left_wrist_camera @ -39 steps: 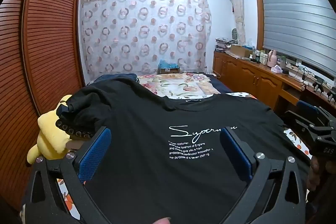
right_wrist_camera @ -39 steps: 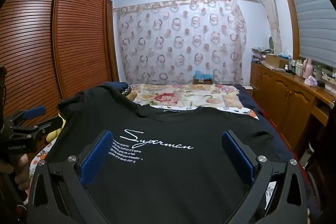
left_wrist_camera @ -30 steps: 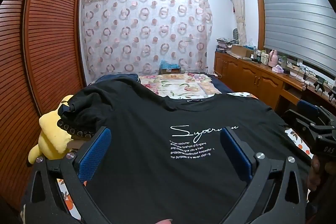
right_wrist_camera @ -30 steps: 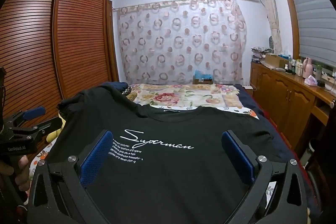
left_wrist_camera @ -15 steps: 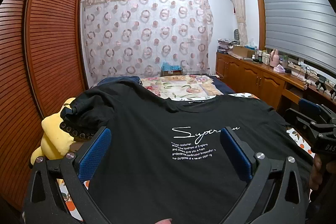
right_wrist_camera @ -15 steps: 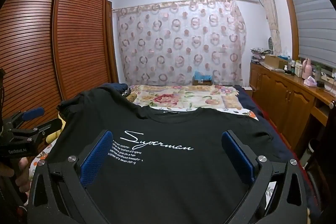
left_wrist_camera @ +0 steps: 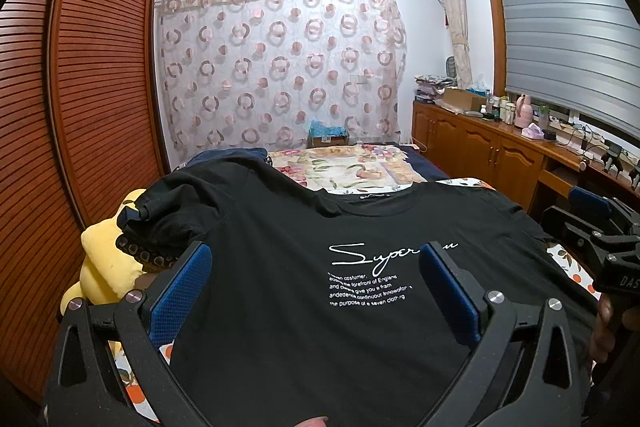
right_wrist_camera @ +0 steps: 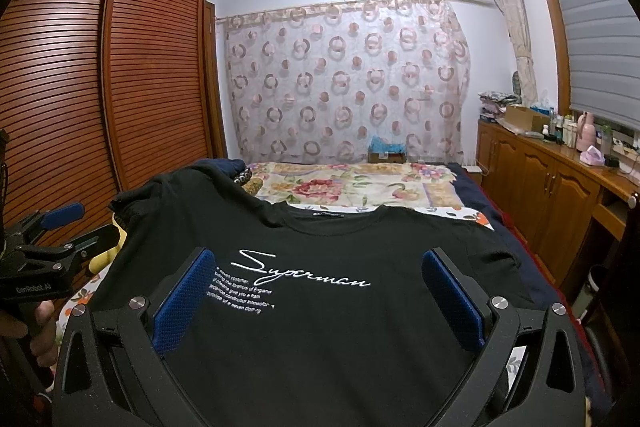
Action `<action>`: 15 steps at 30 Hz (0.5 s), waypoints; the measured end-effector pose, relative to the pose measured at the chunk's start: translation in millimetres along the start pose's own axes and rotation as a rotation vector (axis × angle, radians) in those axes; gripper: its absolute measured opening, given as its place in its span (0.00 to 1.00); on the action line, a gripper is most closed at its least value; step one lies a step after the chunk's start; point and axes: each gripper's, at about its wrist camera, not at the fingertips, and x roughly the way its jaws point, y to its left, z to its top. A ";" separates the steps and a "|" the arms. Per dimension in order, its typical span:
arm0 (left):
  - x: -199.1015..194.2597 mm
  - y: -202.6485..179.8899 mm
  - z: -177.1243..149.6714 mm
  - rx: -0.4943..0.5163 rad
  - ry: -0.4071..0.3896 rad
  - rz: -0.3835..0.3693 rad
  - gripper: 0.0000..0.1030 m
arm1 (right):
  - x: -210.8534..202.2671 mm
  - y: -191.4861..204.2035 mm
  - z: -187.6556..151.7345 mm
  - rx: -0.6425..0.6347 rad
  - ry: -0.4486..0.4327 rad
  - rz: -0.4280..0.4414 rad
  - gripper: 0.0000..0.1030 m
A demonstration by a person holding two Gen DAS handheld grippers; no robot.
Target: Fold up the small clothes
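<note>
A black T-shirt [left_wrist_camera: 280, 327] [right_wrist_camera: 320, 339] with white "Superman" script lies face up on the bed, collar at the far end. Its left sleeve [left_wrist_camera: 168, 215] is bunched up near the wardrobe side. My left gripper [left_wrist_camera: 316, 287] hovers over the shirt's lower left part, jaws wide apart with nothing between the blue pads [left_wrist_camera: 182, 291]. My right gripper [right_wrist_camera: 318, 291] hovers over the lower right part, also open and empty. Each gripper shows at the edge of the other's view: the right gripper [left_wrist_camera: 592, 231], the left gripper [right_wrist_camera: 56, 239].
A yellow plush toy [left_wrist_camera: 104, 263] lies by the bunched sleeve. The floral bedcover [right_wrist_camera: 352, 187] stretches beyond the shirt's collar. A slatted wooden wardrobe [right_wrist_camera: 152, 87] stands on the left, and a wooden cabinet [right_wrist_camera: 552, 187] with bottles and boxes on the right.
Hardly anything: the left gripper's view has drifted slightly. Both grippers stay open above the shirt, which lies as before.
</note>
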 end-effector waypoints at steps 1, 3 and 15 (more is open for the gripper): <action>0.0 0.1 0.3 0.000 0.000 0.001 1.00 | 0.5 -0.3 -0.1 0.001 0.000 0.000 1.00; -0.1 -0.4 -0.2 0.001 -0.002 0.002 1.00 | 0.2 -0.7 0.2 0.000 -0.001 0.000 1.00; -2.6 1.8 3.3 0.003 -0.006 0.005 1.00 | 0.4 -1.0 0.1 0.000 -0.002 -0.001 1.00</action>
